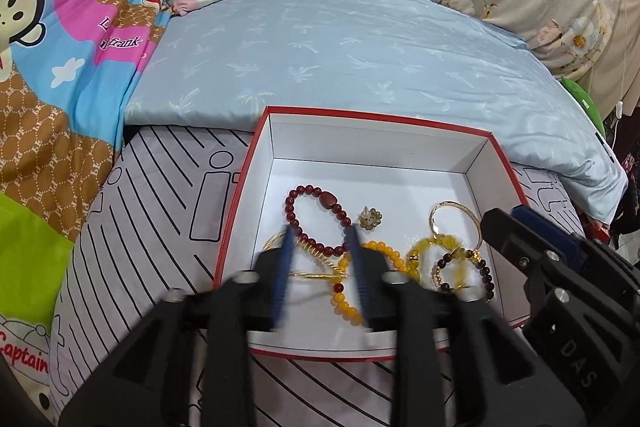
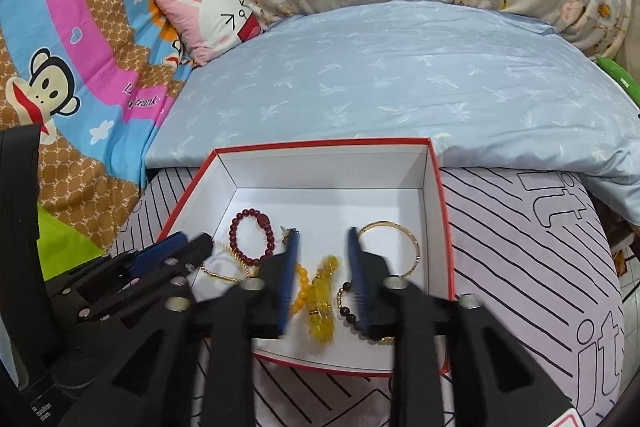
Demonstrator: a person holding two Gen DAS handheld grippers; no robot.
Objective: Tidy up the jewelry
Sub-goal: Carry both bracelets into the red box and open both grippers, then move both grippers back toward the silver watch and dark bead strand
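Left gripper [image 1: 320,235], left wrist view: blue fingers spread, nothing pinched, tips over the red bracelet [image 1: 316,219] in the white box [image 1: 480,163] on the bed. Same box holds a small flower earring [image 1: 370,218], a gold bangle [image 1: 456,223], an orange bead bracelet [image 1: 352,291], a yellow bead bracelet [image 1: 430,251], a dark bead bracelet [image 1: 464,271] and a coiled gold piece [image 1: 320,261]. Right gripper's tip enters at the right edge. Judged: beaded strands light, limp, rolling; pinch across one strand. Bangle stiff, slick; take it by the rim.

Right gripper [image 2: 322,231], right wrist view: fingers apart, empty, above the yellow beads [image 2: 322,303]. Red bracelet [image 2: 252,239] left, bangle [image 2: 394,247] right. Near ends of several strands sit hidden behind the fingers; overlapping pieces look tangled, and the earring is nearly covered.
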